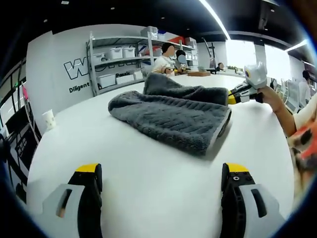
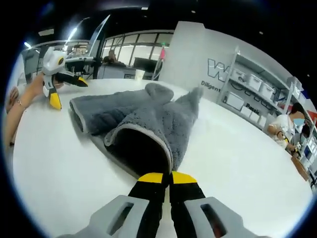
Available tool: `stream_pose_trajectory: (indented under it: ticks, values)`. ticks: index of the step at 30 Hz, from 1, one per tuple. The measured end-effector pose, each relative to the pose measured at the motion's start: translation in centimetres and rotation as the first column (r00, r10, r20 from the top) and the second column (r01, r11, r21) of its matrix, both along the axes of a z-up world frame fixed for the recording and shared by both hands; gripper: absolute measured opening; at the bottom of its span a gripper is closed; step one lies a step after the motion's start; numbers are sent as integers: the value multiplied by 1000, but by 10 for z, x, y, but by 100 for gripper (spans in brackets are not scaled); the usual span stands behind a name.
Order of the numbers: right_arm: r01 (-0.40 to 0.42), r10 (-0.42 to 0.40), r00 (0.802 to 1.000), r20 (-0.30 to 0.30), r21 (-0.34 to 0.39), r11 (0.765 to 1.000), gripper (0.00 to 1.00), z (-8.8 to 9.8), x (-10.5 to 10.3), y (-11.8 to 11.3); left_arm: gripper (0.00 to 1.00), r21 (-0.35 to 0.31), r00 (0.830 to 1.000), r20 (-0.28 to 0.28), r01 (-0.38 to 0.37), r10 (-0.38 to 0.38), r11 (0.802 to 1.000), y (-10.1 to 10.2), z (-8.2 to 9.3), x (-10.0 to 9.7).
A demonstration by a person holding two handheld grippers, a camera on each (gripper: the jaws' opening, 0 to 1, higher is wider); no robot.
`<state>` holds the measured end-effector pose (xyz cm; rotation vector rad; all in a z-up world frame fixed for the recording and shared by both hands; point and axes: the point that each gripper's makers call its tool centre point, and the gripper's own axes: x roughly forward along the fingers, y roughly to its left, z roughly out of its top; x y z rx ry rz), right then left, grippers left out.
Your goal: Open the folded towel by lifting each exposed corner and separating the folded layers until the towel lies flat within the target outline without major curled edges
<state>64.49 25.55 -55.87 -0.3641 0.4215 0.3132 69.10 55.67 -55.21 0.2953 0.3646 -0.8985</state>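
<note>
Grey towel (image 2: pixel 143 124) hangs pinched in the right claw (image 2: pixel 167 177); left claw (image 1: pixel 161 171) spread, well short.

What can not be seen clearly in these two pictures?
- Right gripper view: whether the right gripper pinches the towel; its shut fingers hide the edge.
- Left gripper view: the right gripper tips, hidden behind the towel.
- Both views: any target outline on the table.

Dark grey towel (image 1: pixel 173 116), white table (image 1: pixel 148 188).
</note>
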Motion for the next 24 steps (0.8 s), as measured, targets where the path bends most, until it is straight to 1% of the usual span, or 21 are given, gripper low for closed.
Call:
stream_pose_trajectory:
  ticks: [5, 6, 9, 10, 14, 15, 17, 20, 22, 24]
  values:
    - [2, -2, 1000, -1, 4, 1000, 0, 1, 0, -3, 100, -8, 1000, -1, -1, 1, 1000, 1, 1, 1]
    - [2, -2, 1000, 1, -12, 1000, 3, 1, -1, -5, 100, -11, 1000, -2, -1, 1, 1000, 1, 1, 1]
    - [10, -10, 1000, 5, -28, 1000, 11, 2, -1, -8, 100, -26, 1000, -9, 2, -2, 1000, 0, 2, 0]
    - [13, -13, 1000, 3, -31, 999, 14, 5, -3, -13, 100, -32, 1000, -6, 3, -4, 999, 0, 3, 0]
    - [23, -22, 1000, 6, -44, 999, 30, 9, -6, -18, 100, -35, 1000, -5, 5, -5, 999, -1, 4, -2]
    - [20, -20, 1000, 10, -56, 998, 35, 11, -8, -19, 100, -34, 1000, -5, 5, -5, 999, -1, 4, -2]
    - [15, -14, 1000, 17, -80, 997, 41, 15, -11, -21, 100, -32, 1000, -6, 4, -4, 999, -1, 3, -2]
    - [-6, 9, 999, 40, -85, 996, 45, 20, -12, -18, 100, -33, 1000, -7, 5, -5, 999, -2, 3, -3]
    - [-28, 35, 997, 69, -109, 994, 46, 26, -11, -14, 100, -42, 1000, -9, 13, -13, 999, -3, 4, -5]
    - [-45, 58, 995, 84, -159, 986, 48, 29, -10, -10, 100, -49, 1000, -8, 17, -18, 999, -4, 5, -5]
